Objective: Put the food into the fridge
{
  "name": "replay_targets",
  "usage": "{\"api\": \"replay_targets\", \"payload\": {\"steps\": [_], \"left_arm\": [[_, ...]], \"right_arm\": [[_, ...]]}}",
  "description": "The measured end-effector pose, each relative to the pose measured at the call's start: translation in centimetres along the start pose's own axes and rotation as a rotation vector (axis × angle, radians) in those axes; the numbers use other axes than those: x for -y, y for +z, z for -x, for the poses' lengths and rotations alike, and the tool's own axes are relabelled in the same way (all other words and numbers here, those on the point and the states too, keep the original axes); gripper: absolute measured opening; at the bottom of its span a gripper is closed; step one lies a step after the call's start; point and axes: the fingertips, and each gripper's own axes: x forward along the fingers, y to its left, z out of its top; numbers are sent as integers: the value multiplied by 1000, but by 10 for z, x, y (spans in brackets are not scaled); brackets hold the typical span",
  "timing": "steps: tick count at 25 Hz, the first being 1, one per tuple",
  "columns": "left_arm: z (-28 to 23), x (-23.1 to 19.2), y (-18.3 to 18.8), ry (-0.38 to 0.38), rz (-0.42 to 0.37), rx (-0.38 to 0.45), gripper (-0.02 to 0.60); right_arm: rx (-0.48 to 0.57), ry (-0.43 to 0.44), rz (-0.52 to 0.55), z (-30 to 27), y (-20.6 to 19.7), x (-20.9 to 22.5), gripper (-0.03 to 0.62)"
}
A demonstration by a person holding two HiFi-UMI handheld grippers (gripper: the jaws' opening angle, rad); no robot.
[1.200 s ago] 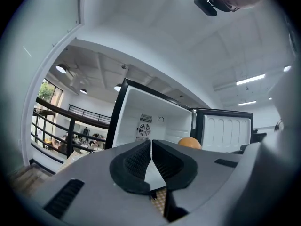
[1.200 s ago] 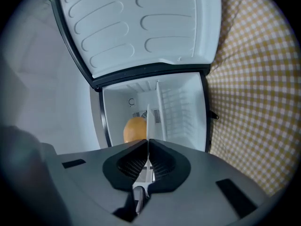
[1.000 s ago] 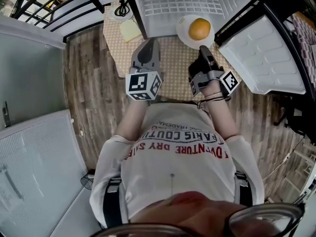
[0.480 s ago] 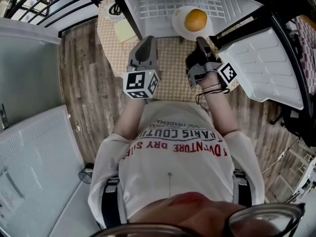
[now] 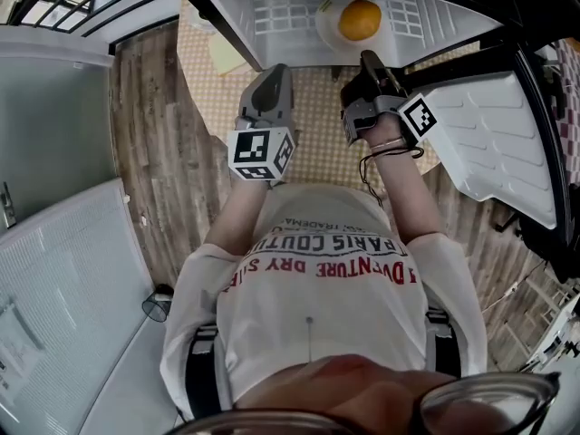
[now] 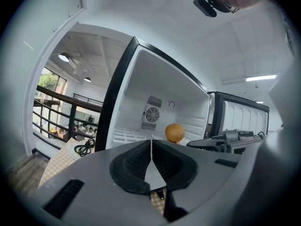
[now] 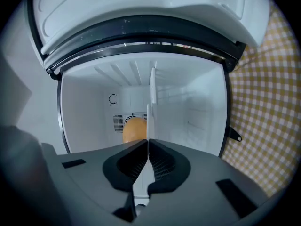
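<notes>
A round orange food (image 5: 360,19) lies on a white plate (image 5: 326,27), which is inside the open fridge (image 5: 272,7) over its white slatted floor. My right gripper (image 5: 367,58) is shut on the plate's near rim. In the right gripper view the plate (image 7: 152,91) runs edge-on out of the closed pads, with the food (image 7: 134,129) behind it and the fridge's back vent beyond. My left gripper (image 5: 270,76) is shut and holds nothing, just outside the fridge at the left. From the left gripper (image 6: 151,147) I see the food (image 6: 174,132) inside.
The fridge door (image 5: 494,143) stands open at the right. A checked mat (image 5: 317,125) covers the wooden floor before the fridge. A black cable (image 6: 84,148) and a pale yellow pad (image 5: 227,57) lie left of the fridge. A white cabinet (image 5: 63,279) stands at the left.
The right gripper has carried the plate with the food forward, from in front of the fridge to inside it. The left gripper has moved forward a little with the body.
</notes>
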Motion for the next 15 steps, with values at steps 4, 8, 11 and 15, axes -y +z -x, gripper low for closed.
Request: {"api": "replay_targets", "payload": {"steps": [4,8,11,15], "left_arm": [[-6,-3,-4,9,0,-12,28],[-9,-5,-9,18,1,-25,28],[-11,-6,-10,24,0,-29,28],[-14,-7,-10,29,-4,-32,28]], "right_arm": [[-2,-6,4,-16,4,0,31],[-6,-13,9,-30,5,-1,31],[-7,-22,8,-40,5,-2,31],[-10,-48,4,-49,5,-1,31]]}}
